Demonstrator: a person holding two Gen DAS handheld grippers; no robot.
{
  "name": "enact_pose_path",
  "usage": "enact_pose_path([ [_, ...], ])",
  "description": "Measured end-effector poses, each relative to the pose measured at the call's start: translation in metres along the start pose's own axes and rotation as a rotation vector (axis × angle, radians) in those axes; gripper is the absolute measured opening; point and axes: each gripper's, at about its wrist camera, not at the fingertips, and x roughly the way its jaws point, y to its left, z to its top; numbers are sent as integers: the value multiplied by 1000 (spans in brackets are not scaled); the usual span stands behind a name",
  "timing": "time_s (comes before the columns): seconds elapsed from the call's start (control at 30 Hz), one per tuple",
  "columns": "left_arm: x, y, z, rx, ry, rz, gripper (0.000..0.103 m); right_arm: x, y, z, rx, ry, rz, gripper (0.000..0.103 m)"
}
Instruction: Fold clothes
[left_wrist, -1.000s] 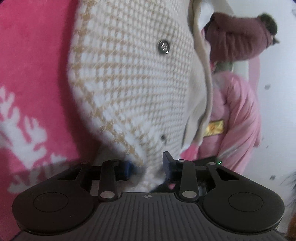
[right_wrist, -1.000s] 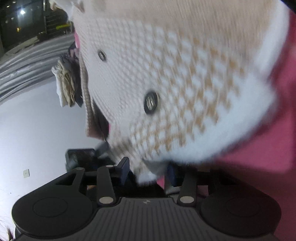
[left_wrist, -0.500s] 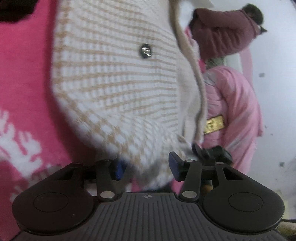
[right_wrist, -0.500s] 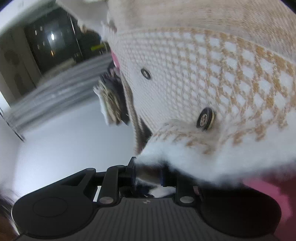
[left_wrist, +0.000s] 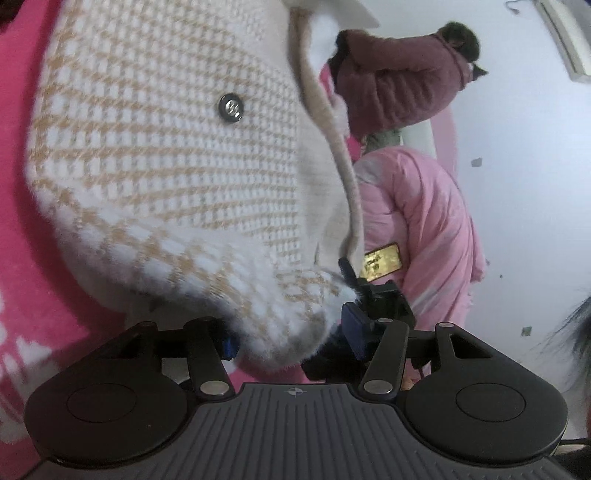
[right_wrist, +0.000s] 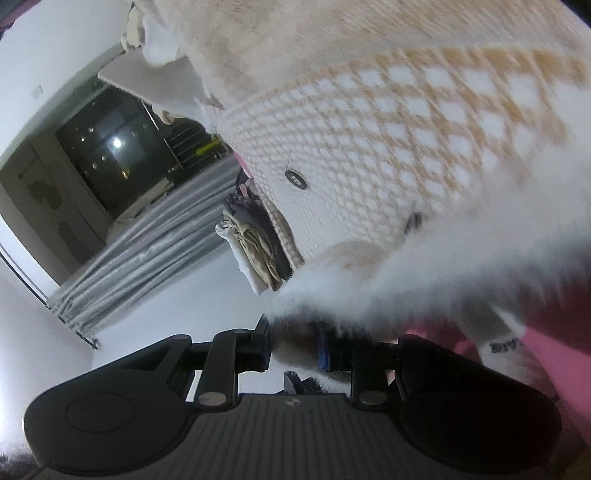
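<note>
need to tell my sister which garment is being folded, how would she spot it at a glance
Start from the bright pink blanket; lying across it is a fluffy white cardigan with a tan houndstooth check and dark metal buttons. Its pattern and fuzzy hem set it apart from the plain pink coat and maroon jacket behind.

A knit cardigan (left_wrist: 166, 177) lies on a blanket (left_wrist: 22, 258), jackets (left_wrist: 417, 221) piled to its right (against the wall (left_wrist: 535, 184)).

cardigan (left_wrist: 166, 177) | fuzzy white-tan houndstooth, buttoned | draped, possibly lifted, over pink fabric
</note>
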Motion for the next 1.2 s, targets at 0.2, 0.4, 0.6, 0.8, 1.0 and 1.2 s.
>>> enact_pose_path([
  [0.2, -8, -14, -5, 37, 16, 96, 14, -15, 16, -11, -116, 68, -200, 50],
  [0.4, -32, -16, 16, -44, 140, 107, 7, -44, 38, -36, -348, 146, -512, 51],
  [0.6, -11, -6, 10, 12, 333, 271, 7, -63, 50, -56, -517, 144, -755, 51],
  [0.8, 5, 12, 6, 95, 462, 467, 20, -56, 84, -74, -741, 130, -898, 49],
  [1.0, -21, -26, 12, 323, 507, 610, 22, -27, 137, -107, -1181, 68, -899, 46],
  [1.2, -40, -47, 23, 458, 310, 513, 22, 10, 106, -87, -1314, 134, -1015, 44],
])
